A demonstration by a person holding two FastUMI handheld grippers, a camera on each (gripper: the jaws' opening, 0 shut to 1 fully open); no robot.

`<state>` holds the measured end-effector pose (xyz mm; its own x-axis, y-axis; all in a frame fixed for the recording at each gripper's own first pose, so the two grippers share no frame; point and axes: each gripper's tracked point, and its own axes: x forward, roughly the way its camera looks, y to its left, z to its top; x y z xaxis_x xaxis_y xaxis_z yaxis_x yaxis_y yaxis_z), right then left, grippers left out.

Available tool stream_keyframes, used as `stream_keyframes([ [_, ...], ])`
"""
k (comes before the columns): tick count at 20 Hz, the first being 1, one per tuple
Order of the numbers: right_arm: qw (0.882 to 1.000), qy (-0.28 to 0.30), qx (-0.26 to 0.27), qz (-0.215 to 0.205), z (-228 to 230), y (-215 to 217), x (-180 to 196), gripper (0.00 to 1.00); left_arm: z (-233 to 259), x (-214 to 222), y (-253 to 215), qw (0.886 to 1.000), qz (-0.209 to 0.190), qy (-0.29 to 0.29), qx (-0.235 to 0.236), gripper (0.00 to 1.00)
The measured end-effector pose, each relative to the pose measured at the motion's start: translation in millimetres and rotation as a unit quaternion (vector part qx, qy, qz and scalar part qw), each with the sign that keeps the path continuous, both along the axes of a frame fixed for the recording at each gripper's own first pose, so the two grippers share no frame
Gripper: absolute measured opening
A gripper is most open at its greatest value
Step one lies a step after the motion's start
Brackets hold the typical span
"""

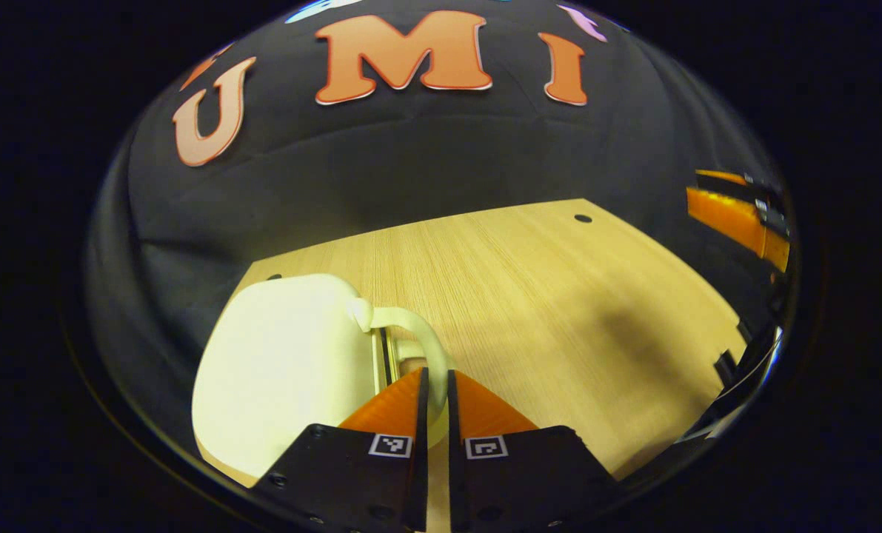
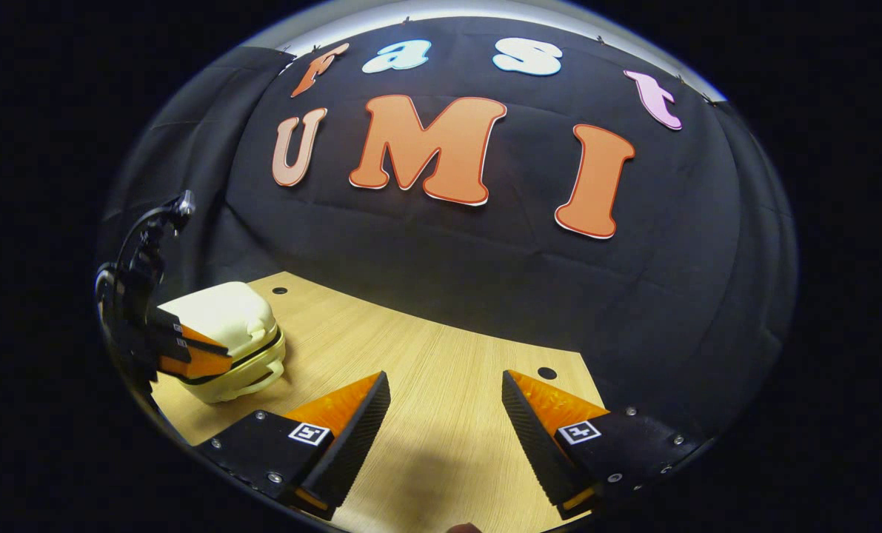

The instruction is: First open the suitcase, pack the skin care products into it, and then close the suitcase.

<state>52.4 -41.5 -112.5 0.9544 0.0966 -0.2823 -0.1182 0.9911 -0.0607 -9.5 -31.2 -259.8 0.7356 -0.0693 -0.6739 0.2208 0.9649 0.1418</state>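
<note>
The cream suitcase [image 1: 285, 370] sat closed at the table's [image 1: 529, 296] far left corner, where I had my left gripper [image 1: 434, 381] nearly shut at its handle [image 1: 411, 326], while my right gripper [image 2: 446, 389] hovered wide open above bare wood.

Cream-white suitcase [image 1: 285, 363] with a dark seam band, lower left; pale wood-grain table [image 1: 529, 296] across the middle; black cloth wall [image 2: 485, 244] above
</note>
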Motion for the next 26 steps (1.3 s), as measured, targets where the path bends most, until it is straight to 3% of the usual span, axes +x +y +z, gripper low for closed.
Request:
stream_keyframes([
  [4,1.0,-0.004,0.002,-0.002,5.0,2.6,-0.8,0.96,-13.2,-1.5,-4.6,0.999,0.001,0.01,0.044,0.12],
  [6,1.0,-0.006,0.004,-0.002,7.9,4.6,-0.2,0.96,-11.5,-2.9,-20.4,1.0,-0.007,0.009,0.007,0.17],
  [7,1.0,-0.007,0.003,-0.001,10.0,4.2,-1.5,0.96,-3.1,-1.7,-27.4,1.0,-0.007,-0.001,-0.001,0.12],
  [8,1.0,-0.009,0.002,-0.003,11.5,3.6,-1.9,0.96,8.0,0.5,-32.8,1.0,-0.01,-0.014,-0.003,0.19],
  [9,1.0,-0.011,0.002,-0.004,14.7,2.2,-1.3,0.96,24.2,2.9,-37.3,0.999,-0.008,-0.03,-0.008,0.33],
  [12,0.999,-0.036,0.011,-0.01,37.5,1.5,-0.5,0.96,74.2,17.2,-58.9,0.995,-0.008,-0.087,-0.05,0.54],
  [13,0.999,-0.046,0.014,-0.012,45.5,1.2,0.2,0.96,91.7,24.9,-64.6,0.992,-0.007,-0.111,-0.057,0.68],
  [15,0.997,-0.068,0.029,0.0,62.0,7.8,1.1,0.96,122.3,36.5,-71.3,0.986,-0.003,-0.154,-0.065,0.78],
  [21,0.993,-0.118,0.027,0.002,93.3,9.2,-1.0,0.95,186.2,44.7,-69.9,0.96,0.038,-0.26,-0.095,0.9],
  [26,0.991,-0.123,0.042,0.016,95.9,15.6,-1.0,0.96,211.3,46.9,-53.4,0.949,0.079,-0.287,-0.105,0.91],
])
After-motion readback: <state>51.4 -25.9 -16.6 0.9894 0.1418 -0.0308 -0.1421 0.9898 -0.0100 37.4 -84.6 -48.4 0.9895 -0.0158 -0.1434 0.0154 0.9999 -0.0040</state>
